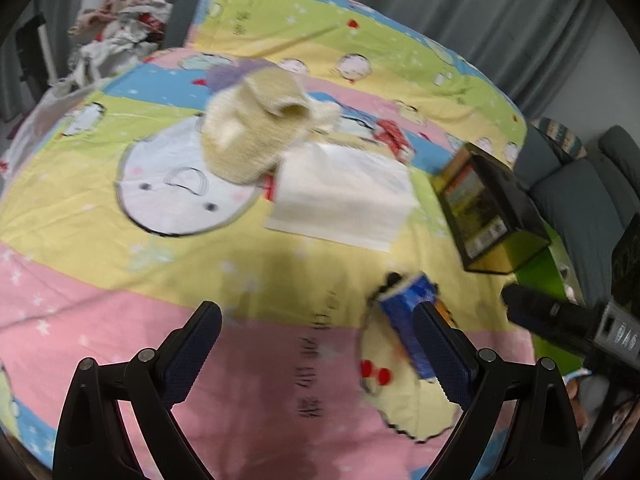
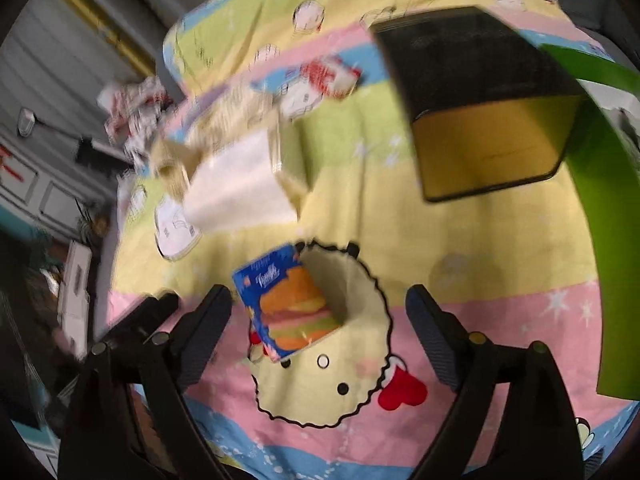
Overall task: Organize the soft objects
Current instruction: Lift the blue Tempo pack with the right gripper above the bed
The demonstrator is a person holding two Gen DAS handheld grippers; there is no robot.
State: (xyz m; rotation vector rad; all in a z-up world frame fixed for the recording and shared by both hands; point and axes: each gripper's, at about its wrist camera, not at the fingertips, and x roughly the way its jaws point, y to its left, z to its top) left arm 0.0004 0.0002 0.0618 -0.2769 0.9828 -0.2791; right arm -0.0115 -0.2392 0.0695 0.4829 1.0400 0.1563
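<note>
A blue tissue pack printed with a burger lies on the cartoon bedspread, between the wide-apart fingers of my right gripper; neither pad presses on it. My left gripper is open and holds nothing, and the same blue pack shows just beyond its right finger. Further back lie a beige knitted item and a white folded cloth. A black and yellow box stands on the right. The right gripper enters the left wrist view from the right.
A red and white pack lies behind the white cloth. A green flap hangs off the box. Crumpled clothes are piled at the bed's far left. A grey seat stands past the right edge.
</note>
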